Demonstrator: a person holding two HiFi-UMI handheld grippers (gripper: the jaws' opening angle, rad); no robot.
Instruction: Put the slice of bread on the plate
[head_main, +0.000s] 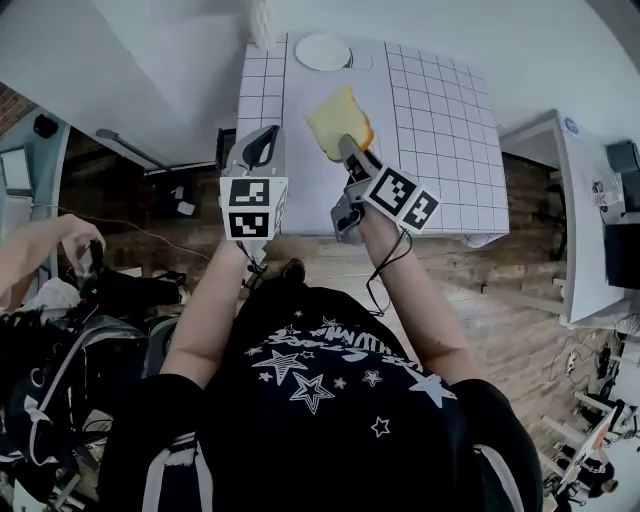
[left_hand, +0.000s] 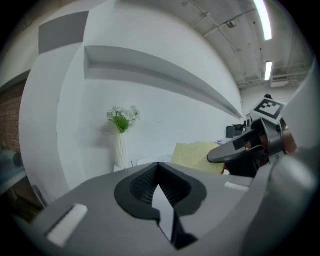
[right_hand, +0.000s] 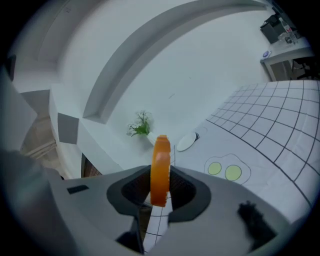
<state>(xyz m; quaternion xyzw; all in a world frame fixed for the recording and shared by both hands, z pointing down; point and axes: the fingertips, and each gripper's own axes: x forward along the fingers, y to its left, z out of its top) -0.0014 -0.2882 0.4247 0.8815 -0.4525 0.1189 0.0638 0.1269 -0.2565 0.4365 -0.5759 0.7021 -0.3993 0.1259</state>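
Right gripper fingers are clamped on the slice of bread over the table; I'd carry it to the far-end plate, lower, then release, with the left gripper, fingers together and empty, held clear.

The head view looked steeply down onto the gridded surface. The left gripper view and the right gripper view each rode close behind their jaws, facing roughly level; both caught the flowers.
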